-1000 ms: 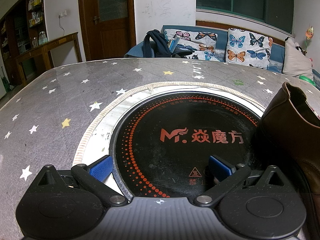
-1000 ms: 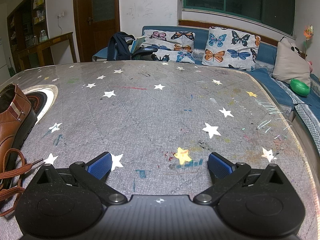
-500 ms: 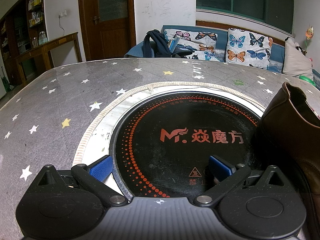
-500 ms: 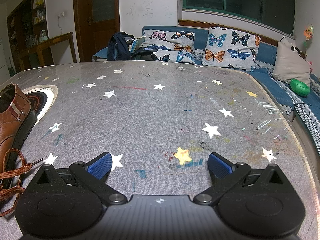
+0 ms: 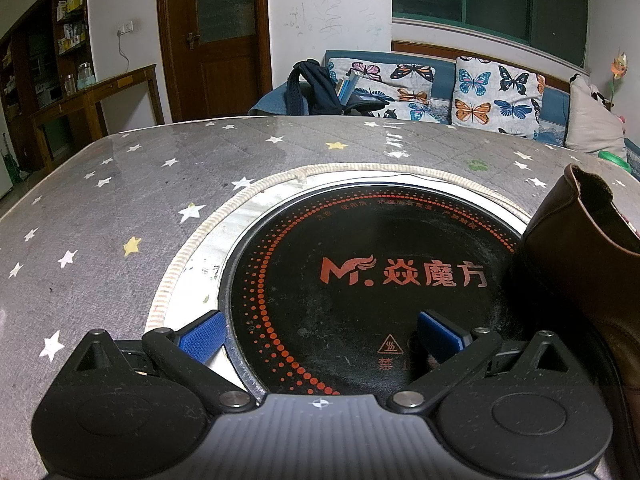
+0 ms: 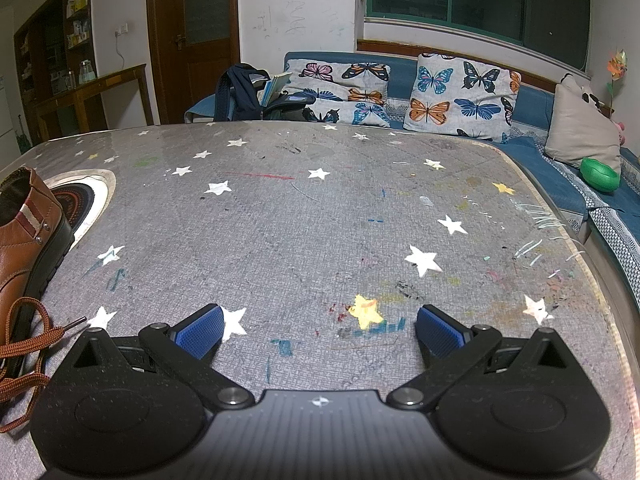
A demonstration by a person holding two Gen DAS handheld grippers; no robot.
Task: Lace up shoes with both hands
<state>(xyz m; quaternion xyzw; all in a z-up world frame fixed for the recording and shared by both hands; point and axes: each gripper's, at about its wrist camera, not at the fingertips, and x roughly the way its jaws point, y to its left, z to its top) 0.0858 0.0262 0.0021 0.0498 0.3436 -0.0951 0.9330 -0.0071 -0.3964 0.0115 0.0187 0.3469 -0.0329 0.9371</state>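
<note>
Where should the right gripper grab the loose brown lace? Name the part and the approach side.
Take the lace by its free end, just behind the dark tip, which lies flat on the table pointing away from the shoe. Bring the open right gripper in from the lace's right, fingers straddling the strand. The loops nearer the shoe look tangled, so probably a worse hold.

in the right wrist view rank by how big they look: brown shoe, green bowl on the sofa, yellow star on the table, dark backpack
1. brown shoe, though it is cut by the frame edge and close to the camera
2. dark backpack
3. green bowl and yellow star: these look alike, and the star is much nearer, so I leave them unranked
</note>
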